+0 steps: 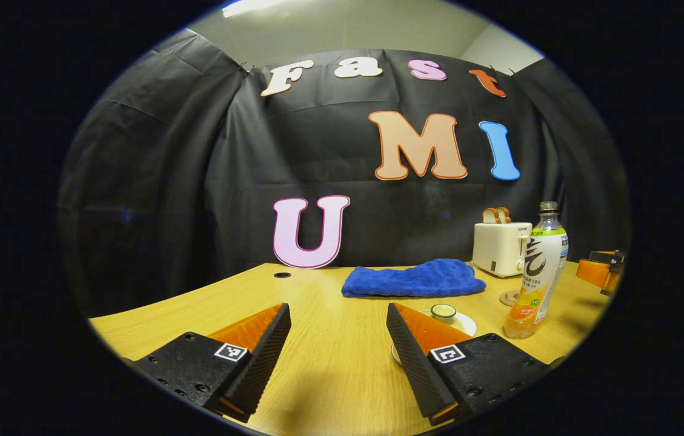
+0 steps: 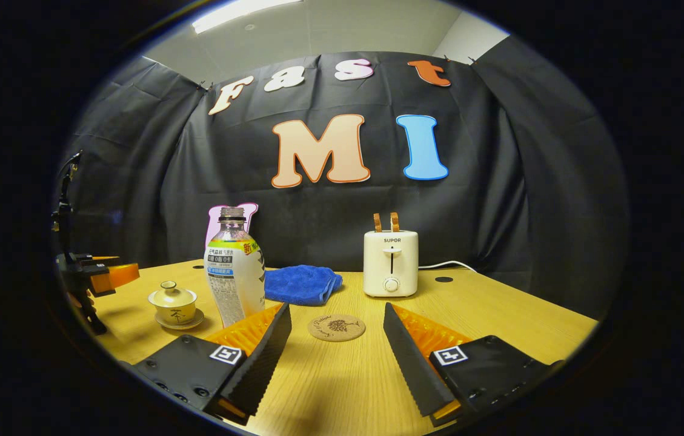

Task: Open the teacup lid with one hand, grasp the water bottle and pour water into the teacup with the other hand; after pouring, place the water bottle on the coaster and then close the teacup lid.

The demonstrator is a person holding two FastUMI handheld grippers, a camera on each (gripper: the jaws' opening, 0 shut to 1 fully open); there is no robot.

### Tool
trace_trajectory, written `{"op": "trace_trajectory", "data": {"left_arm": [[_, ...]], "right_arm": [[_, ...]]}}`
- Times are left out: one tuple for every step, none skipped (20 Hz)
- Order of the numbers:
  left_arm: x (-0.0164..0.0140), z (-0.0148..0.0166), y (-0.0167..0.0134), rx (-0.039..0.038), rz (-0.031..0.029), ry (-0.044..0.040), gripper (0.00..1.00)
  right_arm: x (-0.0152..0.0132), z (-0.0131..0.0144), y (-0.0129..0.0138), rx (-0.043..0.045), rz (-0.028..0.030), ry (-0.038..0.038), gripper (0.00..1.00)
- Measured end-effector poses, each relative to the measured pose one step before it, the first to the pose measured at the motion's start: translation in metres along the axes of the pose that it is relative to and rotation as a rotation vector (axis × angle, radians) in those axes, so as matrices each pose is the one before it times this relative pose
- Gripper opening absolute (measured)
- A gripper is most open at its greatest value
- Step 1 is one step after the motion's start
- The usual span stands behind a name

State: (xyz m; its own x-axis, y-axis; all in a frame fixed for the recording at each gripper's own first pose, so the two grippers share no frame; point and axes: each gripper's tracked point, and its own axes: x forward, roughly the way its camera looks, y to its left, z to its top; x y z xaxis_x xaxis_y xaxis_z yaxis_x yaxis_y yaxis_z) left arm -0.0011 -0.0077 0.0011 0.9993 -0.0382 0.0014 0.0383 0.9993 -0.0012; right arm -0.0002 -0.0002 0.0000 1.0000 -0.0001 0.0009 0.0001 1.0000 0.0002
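Scene: A wooden surface [image 2: 499, 315] in a cloth-walled booth, every task item in place and nothing yet handled.
Left gripper [image 1: 338, 330]: Hovers low over the surface, fingers spread wide and empty; the lidded teacup [image 1: 444, 315] sits just past its right finger, at about 1 o'clock.
Right gripper [image 2: 337, 330]: Fingers wide apart, holding nothing; the cork coaster [image 2: 336, 327] lies between them, straight ahead at 12 o'clock.
Water bottle [image 2: 234, 269]: Stands upright and uncapped at the right gripper's 11 o'clock, just behind its left finger.
Teacup, from the right: At 10 o'clock on its saucer [image 2: 179, 321], lid knob [image 2: 168, 284] up, near the other gripper.
Background: A blue cloth [image 2: 302, 283] and a toaster [image 2: 391, 262] at the rear, well clear.
Step in hand: Likely the lid lift. The left gripper should swing right to centre on the knob, close gently and lift straight up, so the cup stays on its saucer.
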Motion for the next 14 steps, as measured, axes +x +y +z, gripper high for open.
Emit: {"op": "trace_trajectory", "data": {"left_arm": [[0.00146, -0.00022, -0.00196, -0.00040, -0.00752, -0.00034, 0.93], [0.00049, 0.00055, -0.00230, 0.00016, -0.01100, 0.00009, 0.93], [-0.00119, -0.00086, -0.00212, 0.00002, -0.01415, -0.00114, 0.93], [0.00047, 0.00085, -0.00316, -0.00021, -0.01495, -0.00038, 0.93], [0.00098, -0.00034, -0.00314, 0.00035, -0.01388, -0.00053, 0.93], [0.00013, 0.00046, -0.00220, 0.00018, -0.01239, -0.00058, 0.93], [0.00065, -0.00023, -0.00191, -0.00039, -0.01165, -0.00021, 0.96], [-0.00045, -0.00008, -0.00297, -0.00033, -0.01489, -0.00025, 0.93], [0.00066, -0.00027, -0.00454, -0.00028, -0.02323, -0.00064, 0.93], [0.00070, 0.00079, -0.00682, 0.00031, -0.03107, -0.00039, 0.93], [0.00059, -0.00056, -0.00688, 0.00124, -0.03653, 0.00051, 0.93], [0.00039, 0.00069, -0.00717, -0.00089, -0.03649, -0.00315, 0.93], [0.00181, -0.00025, -0.00551, -0.00106, -0.03255, -0.00039, 0.93], [0.00122, -0.00022, -0.00471, -0.00015, -0.02728, 0.00081, 0.93]], "right_arm": [[0.00027, 0.00047, -0.00008, 0.00002, -0.00009, -0.00005, 0.98], [0.00009, -0.00061, 0.00044, 0.00005, -0.00006, -0.00001, 0.94], [-0.00010, 0.00021, -0.00007, -0.00002, 0.00005, -0.00003, 0.98], [-0.00018, 0.00001, 0.00009, 0.00005, -0.00003, 0.00003, 1.00], [0.00028, 0.00009, -0.00006, -0.00005, -0.00001, -0.00009, 0.97], [-0.00019, -0.00042, -0.00005, -0.00003, -0.00001, -0.00002, 0.94], [0.00001, 0.00034, -0.00008, -0.00002, 0.00005, -0.00006, 0.94], [0.00013, -0.00013, 0.00009, -0.00007, 0.00007, -0.00004, 1.00], [0.00004, 0.00043, -0.00012, 0.00005, -0.00003, 0.00002, 1.00], [0.00008, -0.00042, -0.00014, -0.00008, 0.00010, -0.00012, 1.00], [0.00017, 0.00044, -0.00006, 0.00015, -0.00004, 0.00009, 1.00], [-0.00055, -0.00026, 0.00022, -0.00015, 0.00007, -0.00019, 1.00], [0.00037, 0.00024, -0.00019, 0.00016, 0.00002, 0.00020, 0.98], [-0.00027, -0.00021, -0.00001, -0.00011, 0.00009, -0.00009, 0.98]]}}
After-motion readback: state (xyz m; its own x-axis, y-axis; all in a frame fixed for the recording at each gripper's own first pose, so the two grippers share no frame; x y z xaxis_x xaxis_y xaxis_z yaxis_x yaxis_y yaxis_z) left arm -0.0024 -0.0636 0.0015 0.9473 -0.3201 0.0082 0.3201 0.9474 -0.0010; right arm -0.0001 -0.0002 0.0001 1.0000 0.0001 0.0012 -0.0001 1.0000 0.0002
